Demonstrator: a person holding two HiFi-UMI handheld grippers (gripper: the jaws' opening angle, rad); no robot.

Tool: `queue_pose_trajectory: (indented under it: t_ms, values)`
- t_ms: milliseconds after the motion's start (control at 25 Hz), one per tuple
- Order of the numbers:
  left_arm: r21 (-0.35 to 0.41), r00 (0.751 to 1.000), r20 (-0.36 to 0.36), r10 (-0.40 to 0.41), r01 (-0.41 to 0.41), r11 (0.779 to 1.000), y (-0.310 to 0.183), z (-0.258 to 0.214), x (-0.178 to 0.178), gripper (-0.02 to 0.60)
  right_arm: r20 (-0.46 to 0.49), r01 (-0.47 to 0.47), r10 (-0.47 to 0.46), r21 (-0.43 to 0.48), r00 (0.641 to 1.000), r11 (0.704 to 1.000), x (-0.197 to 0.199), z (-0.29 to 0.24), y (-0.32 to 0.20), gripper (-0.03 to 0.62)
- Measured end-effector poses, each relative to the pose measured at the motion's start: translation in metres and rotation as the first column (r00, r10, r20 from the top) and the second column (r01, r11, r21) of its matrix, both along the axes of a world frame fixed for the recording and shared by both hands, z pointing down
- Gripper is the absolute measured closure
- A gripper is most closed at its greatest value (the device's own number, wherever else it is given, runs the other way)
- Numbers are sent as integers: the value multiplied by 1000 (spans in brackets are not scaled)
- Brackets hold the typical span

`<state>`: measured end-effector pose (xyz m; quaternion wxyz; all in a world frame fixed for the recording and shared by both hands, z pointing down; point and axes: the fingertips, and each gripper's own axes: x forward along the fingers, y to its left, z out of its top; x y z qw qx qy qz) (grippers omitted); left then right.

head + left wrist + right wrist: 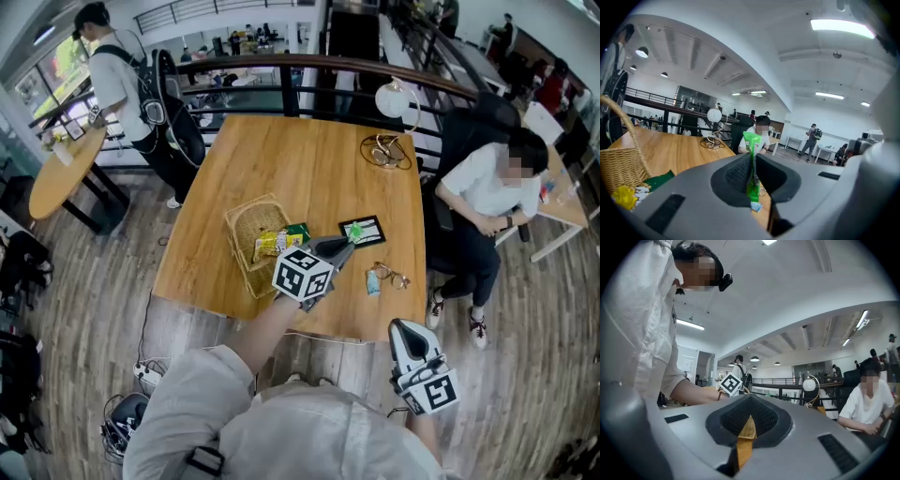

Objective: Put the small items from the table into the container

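Note:
My left gripper (345, 246) is raised above the table's near middle, shut on a thin green packet (752, 161) that stands upright between its pads. The wicker basket (246, 246) lies just to its left, with a yellow packet (269, 243) and a green packet (296, 231) inside; in the left gripper view the basket (618, 165) is low on the left. A small blue packet (373, 281) and a pair of glasses (395, 277) lie on the wood near the front edge. My right gripper (401, 328) hovers off the table's near edge, shut and empty.
A black-framed card (366, 229) lies under the left gripper's tip. A globe lamp (393, 99) and a coiled cable (385, 152) sit at the far right corner of the wooden table (300, 169). A seated person (487, 202) is close to the right edge; a railing runs behind.

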<state>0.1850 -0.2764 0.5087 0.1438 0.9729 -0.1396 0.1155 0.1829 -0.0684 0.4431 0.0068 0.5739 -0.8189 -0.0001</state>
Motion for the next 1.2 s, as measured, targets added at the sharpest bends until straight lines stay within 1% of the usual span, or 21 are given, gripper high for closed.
queue_pose_trajectory:
  t_ms: [80,200,360,520,800,960,1120,1160,1200]
  values:
    - [5,999,-23,-44,44,999,-5,-12,-22,548,1,30,-30,7,1000,1000,-8,-1,-3,580]
    - [11,992,-33,-122,123,992,-20,-22,-56,548,4,73,-74,12,997,997,-20,-2,-10,580]
    - [24,975,-18,-220,220,975,-39,-24,-99,548,7,131,-131,15,991,991,-35,-1,-18,580]
    - [35,956,9,-293,292,956,-52,-21,-129,548,9,172,-172,17,985,985,-44,-1,-24,580]
    - [43,926,53,-374,372,927,-68,-14,-164,548,13,217,-217,21,976,976,-60,-2,-32,580]
    - [49,896,109,-430,427,903,-82,-5,-181,548,16,228,-228,19,973,973,-64,-2,-35,580]
    - [43,879,154,-451,450,892,-93,5,-189,545,22,232,-232,20,972,973,-67,-1,-37,580]
    - [40,875,157,-458,457,888,-95,7,-191,532,22,231,-232,21,973,973,-66,-1,-37,580]
    - [35,872,158,-464,464,885,-96,8,-192,495,23,230,-230,21,973,973,-66,-1,-37,580]
